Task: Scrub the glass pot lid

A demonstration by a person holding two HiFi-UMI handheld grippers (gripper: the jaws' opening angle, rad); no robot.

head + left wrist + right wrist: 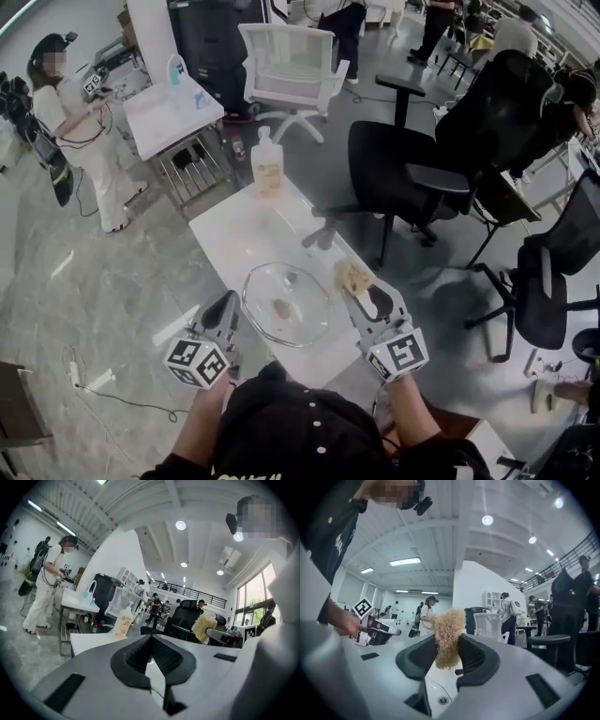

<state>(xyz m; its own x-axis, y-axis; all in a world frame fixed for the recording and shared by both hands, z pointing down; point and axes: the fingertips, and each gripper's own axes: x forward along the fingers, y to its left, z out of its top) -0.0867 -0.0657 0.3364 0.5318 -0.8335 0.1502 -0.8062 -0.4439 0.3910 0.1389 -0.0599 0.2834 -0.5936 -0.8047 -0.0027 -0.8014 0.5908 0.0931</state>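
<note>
On the near end of a white surface (225, 239), seen from my head view, the glass pot lid (305, 323) lies flat with a brownish knob at its middle. It fills most of the surface's width there, its rim close to the left, right and near edges. Beyond the lid the surface is bare as far as a soap bottle (267, 167) standing at the far edge.

My left gripper (225, 305) sits just beside the lid's left rim, along the surface's left edge. In the left gripper view its jaws are pressed together with nothing between them. My right gripper (364, 292) is just beside the lid's right rim, at the right edge. Its jaws are clamped on a tan, fibrous scrub pad (354, 277), which sticks up past the jaw tips in the right gripper view. Both gripper views look out level across the room.

To the left of the surface lies open grey floor (122, 281). To the right a black office chair (403, 173) stands near the surface's right edge. A white chair (291, 66) stands well beyond the bottle, and a person (75, 131) stands far off to the left.
</note>
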